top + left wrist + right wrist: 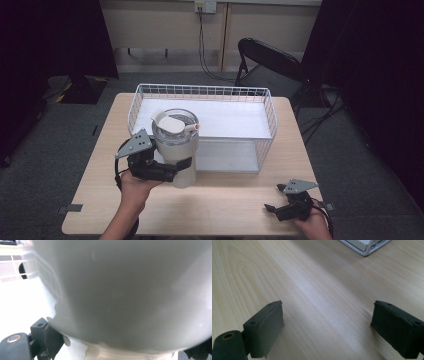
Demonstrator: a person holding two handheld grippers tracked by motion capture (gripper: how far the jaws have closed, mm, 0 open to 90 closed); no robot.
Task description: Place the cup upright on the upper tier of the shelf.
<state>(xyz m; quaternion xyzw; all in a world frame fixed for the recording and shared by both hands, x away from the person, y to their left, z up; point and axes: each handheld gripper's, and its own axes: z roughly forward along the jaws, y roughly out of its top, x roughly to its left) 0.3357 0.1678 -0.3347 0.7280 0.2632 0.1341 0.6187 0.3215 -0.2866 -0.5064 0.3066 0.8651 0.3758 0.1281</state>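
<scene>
In the high view a white tumbler [175, 152] with a clear lid and a white flip tab stands upright at the front left corner of the white wire basket [200, 89]. My left gripper [176, 169] is shut on the tumbler's lower body from the left. Whether its base touches the table I cannot tell. Up close in the left gripper view the tumbler's white wall [125, 290] sits between my jaws, with one black finger [48, 340] at the lower left. My right gripper [274, 207] rests open near the table's front right, nothing between its fingers [265, 325].
The basket holds a white board or tray and takes up the far half of the wooden table [225, 200]; its corner [367, 247] shows in the right gripper view. A black folding chair [270, 60] stands behind the table. Bare wood lies between the two grippers.
</scene>
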